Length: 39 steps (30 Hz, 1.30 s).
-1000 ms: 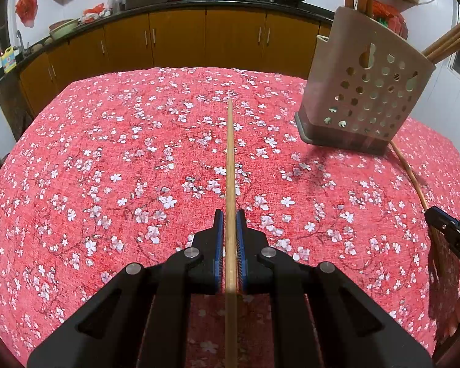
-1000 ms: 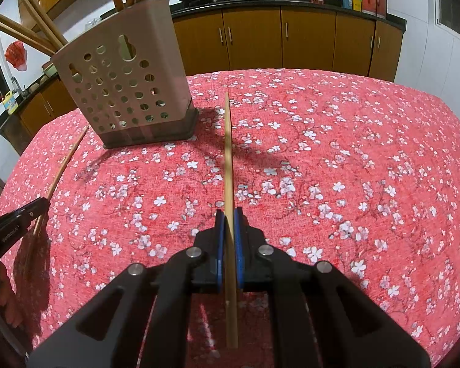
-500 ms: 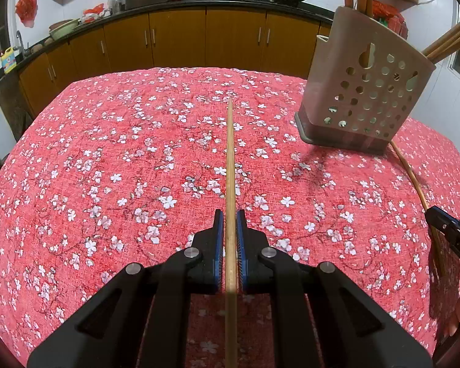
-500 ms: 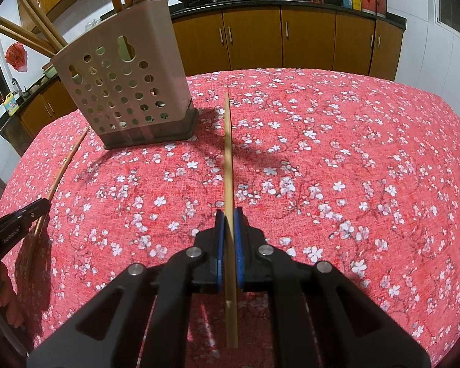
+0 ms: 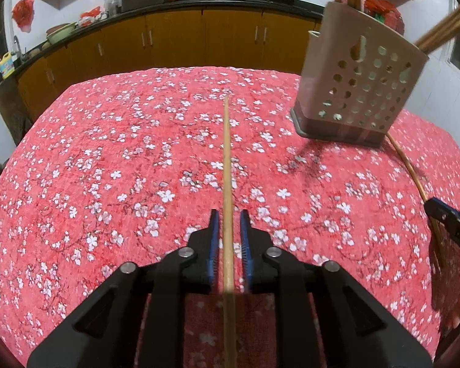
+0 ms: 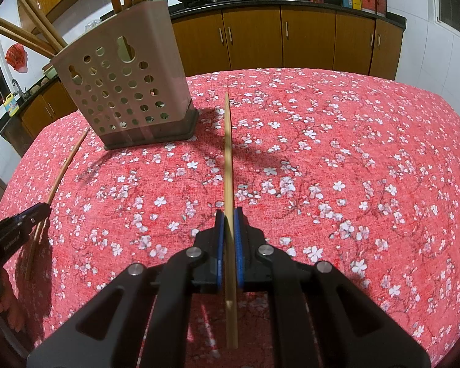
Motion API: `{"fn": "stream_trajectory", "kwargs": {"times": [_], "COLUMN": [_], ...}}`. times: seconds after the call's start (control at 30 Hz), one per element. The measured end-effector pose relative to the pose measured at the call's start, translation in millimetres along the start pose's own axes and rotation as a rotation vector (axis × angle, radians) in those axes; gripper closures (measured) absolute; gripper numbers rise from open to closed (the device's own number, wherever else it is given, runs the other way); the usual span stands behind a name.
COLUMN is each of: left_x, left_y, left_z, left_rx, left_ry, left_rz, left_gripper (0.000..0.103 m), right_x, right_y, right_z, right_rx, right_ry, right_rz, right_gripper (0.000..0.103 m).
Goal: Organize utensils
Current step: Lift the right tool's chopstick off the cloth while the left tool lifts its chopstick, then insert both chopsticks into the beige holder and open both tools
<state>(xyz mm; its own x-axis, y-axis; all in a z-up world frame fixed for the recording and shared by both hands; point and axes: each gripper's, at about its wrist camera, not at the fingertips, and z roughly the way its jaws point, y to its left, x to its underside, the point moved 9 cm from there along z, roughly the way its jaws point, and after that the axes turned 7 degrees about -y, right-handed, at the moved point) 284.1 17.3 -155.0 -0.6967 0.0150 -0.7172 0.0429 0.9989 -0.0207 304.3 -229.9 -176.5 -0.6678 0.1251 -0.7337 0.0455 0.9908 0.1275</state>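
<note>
Setting: a kitchen with amber cabinets [image 5: 174, 43] and a dark counter stood behind a table under a red blossom-print cloth [image 5: 107, 159].
Holder: a beige perforated utensil holder [image 6: 122, 92] stood upright on the cloth, several chopsticks already leaning out of its top.
Left gripper [image 5: 229, 230]: its jaws were opening; a chopstick [image 5: 227, 159] still lay between the blue pads, with a sliver of gap showing on each side, so the pads no longer pressed it.
Right gripper [image 6: 228, 230]: clamped on a second chopstick [image 6: 228, 153], pads tight against the wood.
Long axes: each stick ran straight ahead along its gripper's fingers, tip pointing away and slanting down toward the cloth.
Bearing of holder: ahead and to the right of the left gripper; ahead and to the left of the right gripper, so it sat between the two.
Nearer hand: judged from the holder's apparent closeness in the right wrist view, probably the right, though the margin was slight.
Coming move, as judged: the stick would need tilting upright above the holder's open top.
</note>
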Motion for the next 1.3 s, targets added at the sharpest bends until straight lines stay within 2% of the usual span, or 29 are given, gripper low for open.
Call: {"fn": "stream_trajectory", "kwargs": {"times": [0.47,0.53,0.67,0.8,0.97,1.17,1.3], "left_x": [6.0,7.6,11.7,15.8,8.6,-22.3,-51.6], "left_y": [-2.2,-0.4,4.1,6.2,12.1,13.7,16.2], "left_z": [-4.6,-7.0,-10.0,-16.0,-33.5,-70.6,-99.8], "left_rx": [-0.01,-0.013,-0.021,-0.014,0.011,0.044,0.094], "left_ry": [0.0,0.0,0.0,0.013,-0.003,-0.094,-0.173], "left_rz": [-0.008,-0.012,-0.009,0.026,-0.011,-0.025,-0.061], "left_gripper": [0.085,0.086,0.095,0.095,0.095,0.095,0.096], "right_x": [-0.6,-0.2,-0.5,0.3,-17.3,-55.5,-77.6], "right_y": [0.3,0.4,0.0,0.3,-4.5,-7.2,-15.8], "right_z": [0.5,0.1,-0.2,-7.7,-37.2,-85.3,-109.5], "right_rx": [-0.005,-0.005,-0.01,0.004,-0.004,-0.007,-0.015], "right_ry": [0.0,-0.001,-0.003,-0.01,-0.091,-0.23,-0.305], "right_rz": [0.007,0.009,0.016,-0.004,0.03,0.045,0.052], "right_gripper": [0.095,0.095,0.095,0.096,0.096,0.096,0.096]}}
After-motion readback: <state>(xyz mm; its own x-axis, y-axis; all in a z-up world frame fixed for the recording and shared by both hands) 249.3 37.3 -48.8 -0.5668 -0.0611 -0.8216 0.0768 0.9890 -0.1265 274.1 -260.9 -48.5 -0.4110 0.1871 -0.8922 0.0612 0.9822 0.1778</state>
